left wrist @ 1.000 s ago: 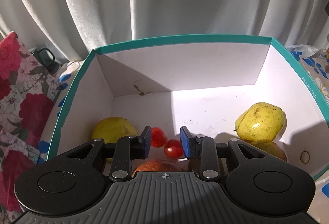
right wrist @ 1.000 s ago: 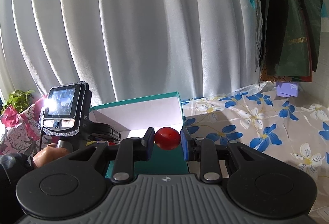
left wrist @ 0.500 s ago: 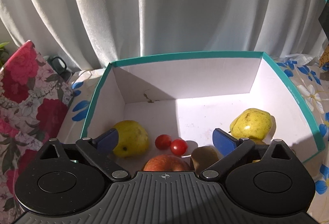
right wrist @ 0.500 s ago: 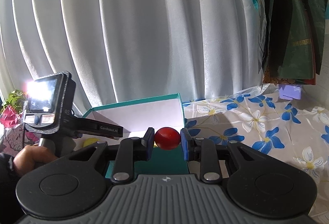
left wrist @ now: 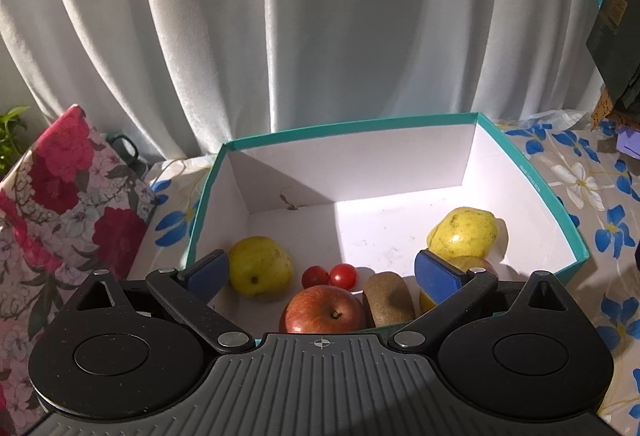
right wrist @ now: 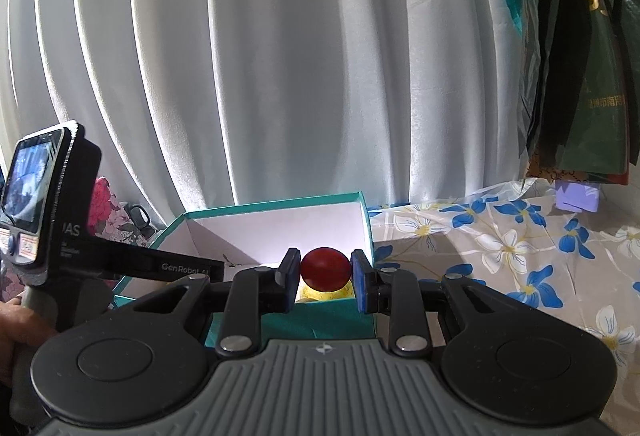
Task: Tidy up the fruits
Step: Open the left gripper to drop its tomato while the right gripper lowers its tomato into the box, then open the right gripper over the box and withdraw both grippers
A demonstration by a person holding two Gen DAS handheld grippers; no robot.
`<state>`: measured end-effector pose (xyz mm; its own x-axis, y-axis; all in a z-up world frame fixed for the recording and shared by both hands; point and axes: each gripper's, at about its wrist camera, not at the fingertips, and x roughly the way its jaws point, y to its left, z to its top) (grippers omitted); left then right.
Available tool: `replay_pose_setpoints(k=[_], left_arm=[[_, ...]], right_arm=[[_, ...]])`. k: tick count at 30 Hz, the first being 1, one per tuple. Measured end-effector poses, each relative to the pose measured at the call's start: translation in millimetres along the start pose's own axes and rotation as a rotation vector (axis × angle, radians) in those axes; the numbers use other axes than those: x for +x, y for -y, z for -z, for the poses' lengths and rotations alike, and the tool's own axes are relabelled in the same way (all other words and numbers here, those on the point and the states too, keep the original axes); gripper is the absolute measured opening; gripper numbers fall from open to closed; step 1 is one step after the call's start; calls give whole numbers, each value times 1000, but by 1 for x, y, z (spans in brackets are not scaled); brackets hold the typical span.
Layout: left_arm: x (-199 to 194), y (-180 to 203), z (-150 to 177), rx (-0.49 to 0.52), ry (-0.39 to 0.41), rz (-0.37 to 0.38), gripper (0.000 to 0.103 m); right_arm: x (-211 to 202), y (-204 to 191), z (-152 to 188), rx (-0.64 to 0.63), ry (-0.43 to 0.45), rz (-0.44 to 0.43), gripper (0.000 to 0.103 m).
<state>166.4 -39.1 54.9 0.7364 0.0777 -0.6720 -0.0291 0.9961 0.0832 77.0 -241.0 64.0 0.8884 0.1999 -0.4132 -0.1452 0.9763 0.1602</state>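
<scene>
A teal-rimmed white box (left wrist: 532,180) holds two yellow pears (left wrist: 262,270) (left wrist: 464,232), two cherry tomatoes (left wrist: 343,275), a red apple (left wrist: 323,310), a kiwi (left wrist: 390,300) and another fruit partly hidden behind my right finger. My left gripper (left wrist: 320,274) is wide open and empty above the box's near side. In the right wrist view my right gripper (right wrist: 325,278) is shut on a red cherry tomato (right wrist: 325,268), held over the near wall of the box (right wrist: 280,205). The left gripper's handle with its screen (right wrist: 36,204) shows at the left.
A table with a blue-flower cloth (right wrist: 520,236) spreads to the right. A floral red bag (left wrist: 60,204) stands left of the box. White curtains hang behind. Dark bags (right wrist: 580,76) hang at the upper right, with a small purple box (right wrist: 576,196) beneath.
My left gripper opened wide and drew back and up from the box, leaving the two cherry tomatoes inside. My right gripper moved closer to the box with its tomato.
</scene>
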Motion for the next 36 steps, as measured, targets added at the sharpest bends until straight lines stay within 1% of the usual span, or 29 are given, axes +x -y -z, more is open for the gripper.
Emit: replay_pose_setpoints(k=[3, 6, 8, 14, 19, 23, 27, 32, 36], left_arm=[[-9, -9, 5, -36, -6, -4, 101], [-21, -20, 15, -76, -12, 11, 102], [-29, -25, 24, -87, -19, 3, 102], [-42, -35, 44, -100, -51, -6, 102], [-43, -36, 55, -92, -91, -29, 102], [-44, -38, 61, -99, -112, -38, 102], [-45, -43, 66, -117, -126, -48, 102], [-46, -45, 70, -129, -138, -51, 102], [-45, -43, 71, -124, -151, -44, 102]], right_arm=[[10, -1, 0, -12, -6, 0, 26], [24, -2, 1, -10, -25, -8, 26], [32, -4, 2, -18, -31, -10, 26], [67, -12, 2, -46, -68, -29, 26], [104, -18, 7, -75, -126, -35, 26], [123, -25, 14, -100, -165, -50, 26], [133, -31, 22, -127, -195, -55, 26], [140, -34, 23, -142, -198, -70, 26], [145, -31, 21, -108, -221, -103, 26]])
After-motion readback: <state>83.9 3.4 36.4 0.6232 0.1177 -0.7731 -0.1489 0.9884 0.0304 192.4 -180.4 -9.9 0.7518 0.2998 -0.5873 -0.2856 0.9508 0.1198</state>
